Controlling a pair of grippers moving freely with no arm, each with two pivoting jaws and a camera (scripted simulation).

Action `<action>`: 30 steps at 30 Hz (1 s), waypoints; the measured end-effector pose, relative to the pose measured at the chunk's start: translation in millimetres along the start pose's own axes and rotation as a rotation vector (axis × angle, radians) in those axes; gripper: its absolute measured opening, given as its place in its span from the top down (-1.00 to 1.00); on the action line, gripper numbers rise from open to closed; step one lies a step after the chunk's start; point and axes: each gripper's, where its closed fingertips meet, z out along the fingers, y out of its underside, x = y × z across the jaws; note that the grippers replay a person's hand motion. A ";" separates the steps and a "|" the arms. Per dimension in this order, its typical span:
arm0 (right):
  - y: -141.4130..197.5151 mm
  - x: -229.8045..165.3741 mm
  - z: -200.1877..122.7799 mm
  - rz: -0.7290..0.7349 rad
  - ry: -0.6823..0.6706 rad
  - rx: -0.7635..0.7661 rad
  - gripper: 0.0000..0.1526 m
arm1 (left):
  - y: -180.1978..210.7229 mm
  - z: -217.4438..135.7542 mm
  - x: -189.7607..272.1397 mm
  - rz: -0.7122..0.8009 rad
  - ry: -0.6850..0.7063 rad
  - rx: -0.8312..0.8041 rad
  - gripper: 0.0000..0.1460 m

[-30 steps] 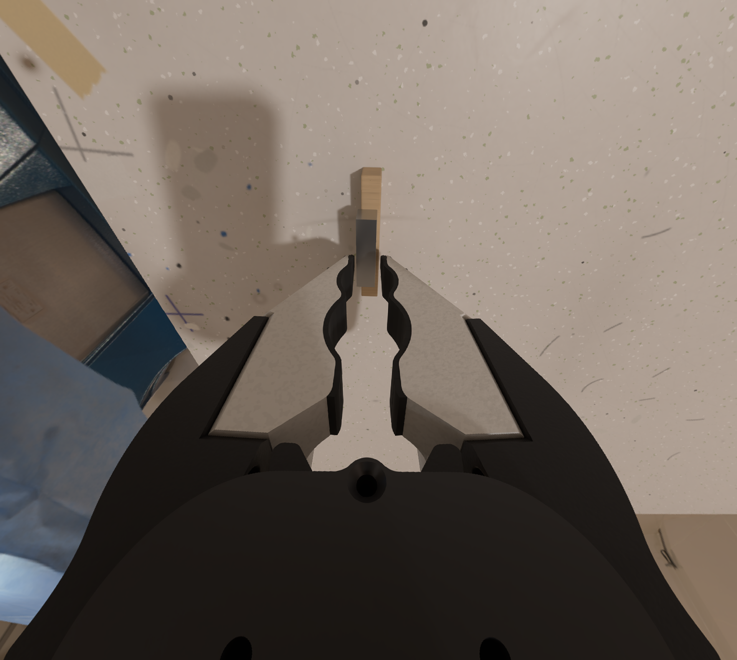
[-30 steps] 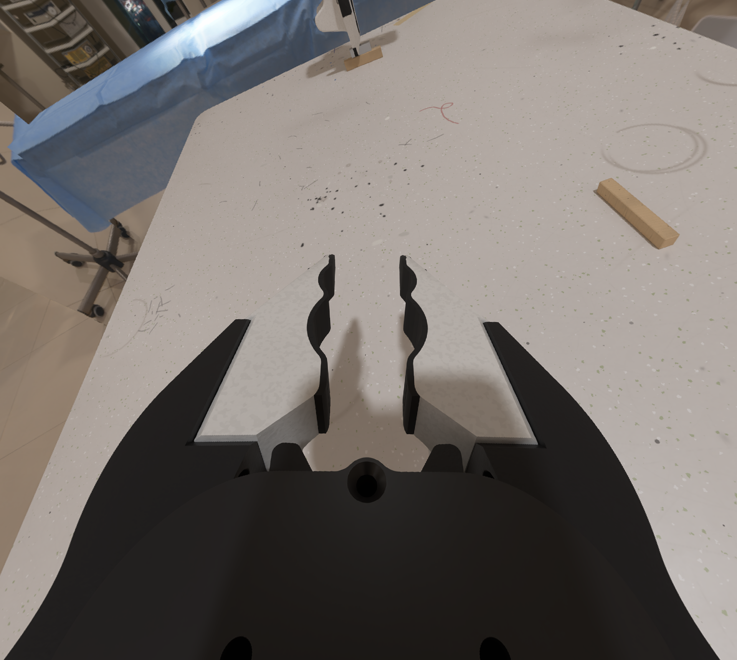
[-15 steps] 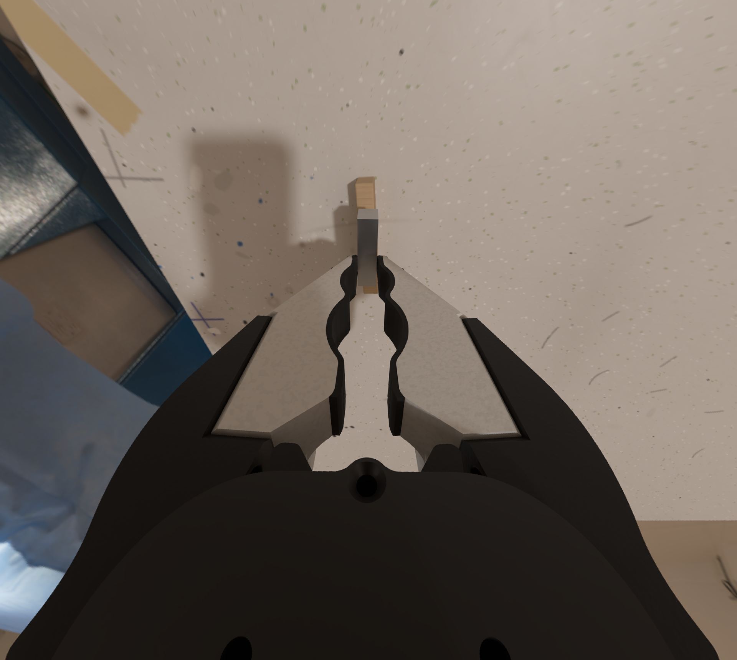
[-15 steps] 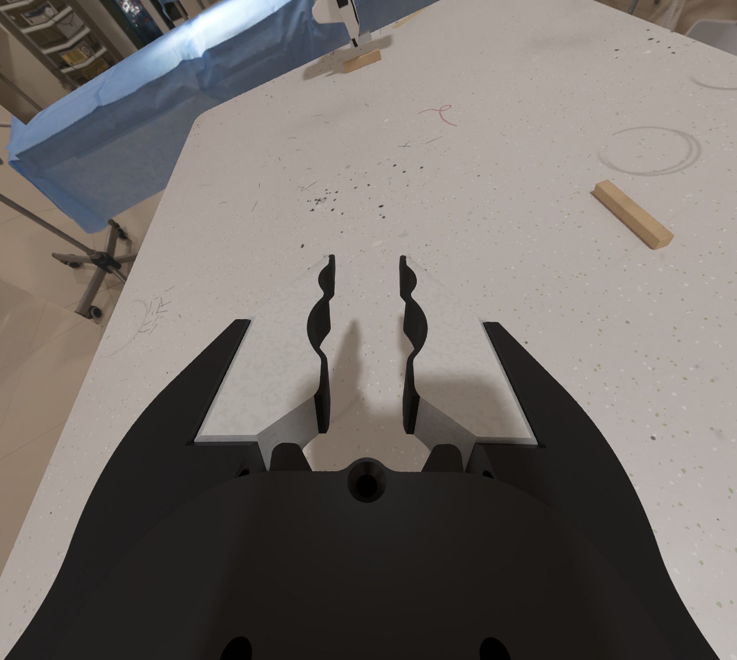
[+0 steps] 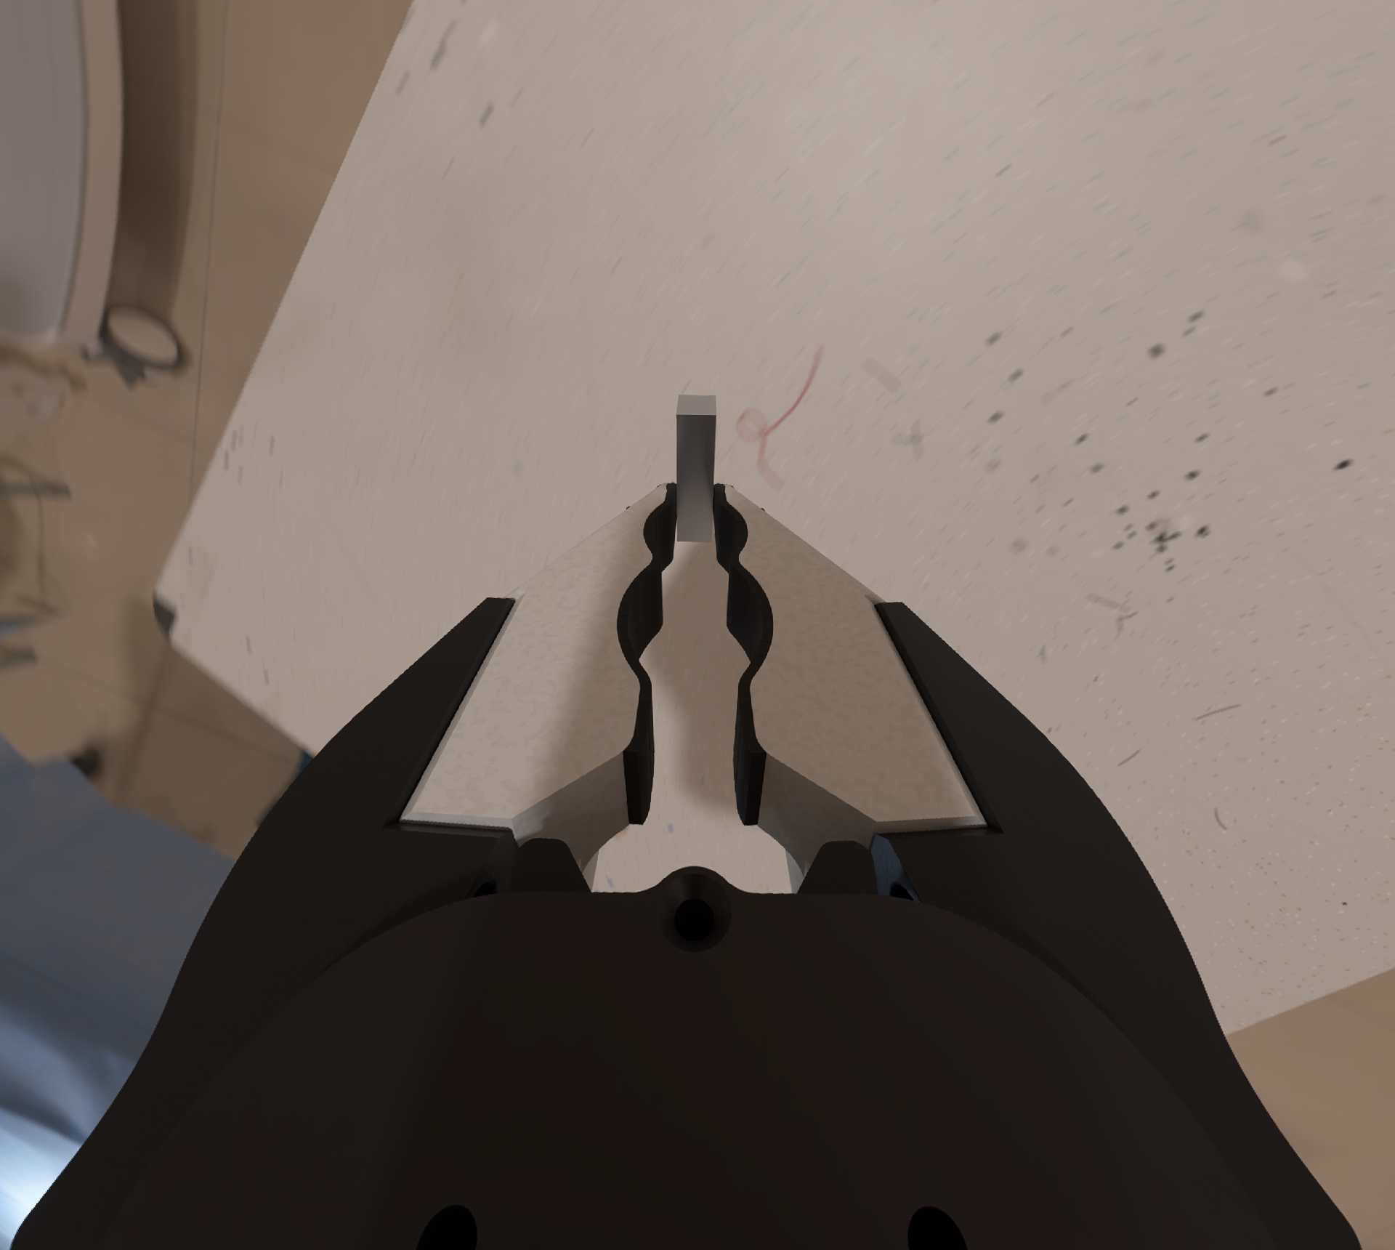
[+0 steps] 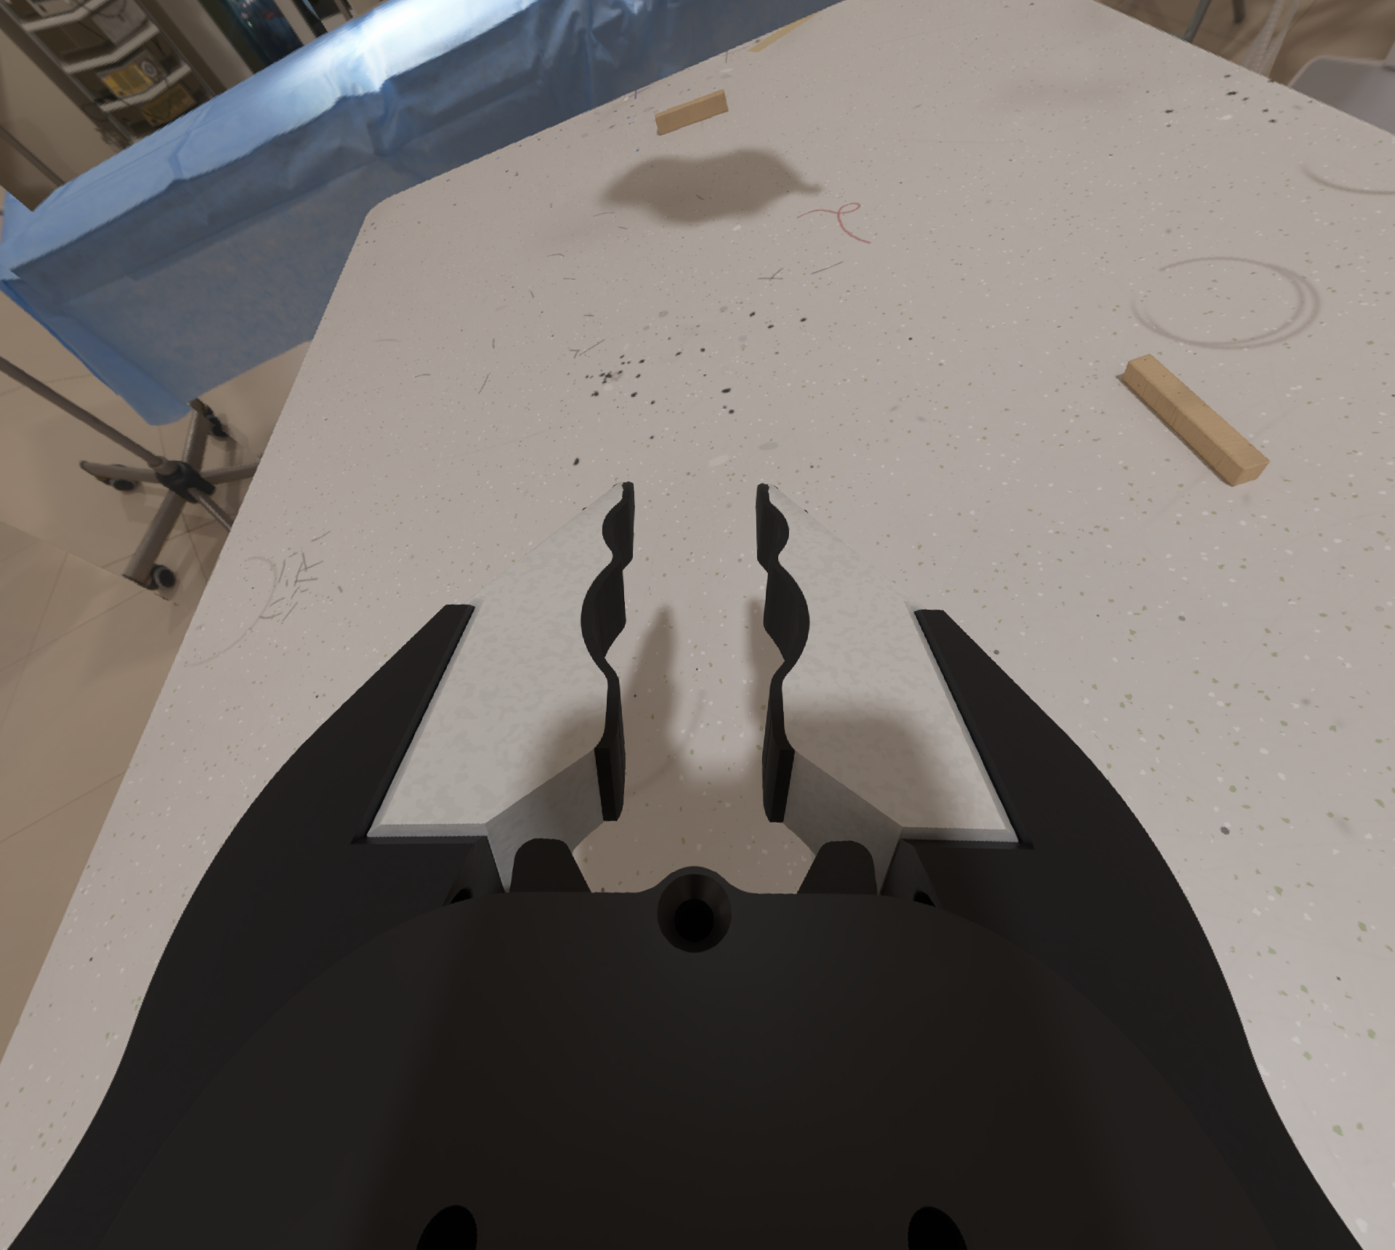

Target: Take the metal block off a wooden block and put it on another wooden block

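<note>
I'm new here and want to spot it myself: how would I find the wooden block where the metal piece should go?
On the speckled table, find the faint ring stain at the right. Just nearer lies the target wooden block, angled and alone; the other wooden block sits far off by the blue drape.

A speckled white table [image 6: 981,610] bears a red scribble [image 6: 842,221] at 12 o'clock and a ring stain [image 6: 1227,302] at 2; blue sheeting [image 6: 453,51] drapes beyond, at 11.

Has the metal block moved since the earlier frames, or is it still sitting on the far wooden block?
Yes. The metal block, clamped in the left gripper, is lifted away; the far wooden block lies bare, and the red scribble now shows beside it.
</note>
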 end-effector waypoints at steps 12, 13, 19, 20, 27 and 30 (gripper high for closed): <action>9.7 -3.4 -4.5 -0.013 0.000 -0.023 0.58 | -173.0 101.2 99.7 0.454 0.175 -0.038 0.88; 10.5 -3.3 -4.5 -0.012 -0.001 -0.025 0.58 | -180.3 108.8 103.0 0.474 0.184 -0.048 0.88; 13.5 -2.4 -5.3 -0.010 -0.006 -0.035 0.58 | -194.9 142.4 115.7 0.556 0.227 -0.102 0.88; 13.7 -2.2 -5.4 -0.009 -0.007 -0.035 0.58 | -194.4 145.8 117.1 0.568 0.231 -0.107 0.88; 17.4 -1.3 -3.0 0.000 -0.015 -0.046 0.58 | -187.8 158.0 124.7 0.602 0.256 -0.126 0.88; 18.5 -1.9 -2.0 -0.001 -0.018 -0.052 0.58 | -187.5 158.1 125.4 0.598 0.262 -0.124 0.88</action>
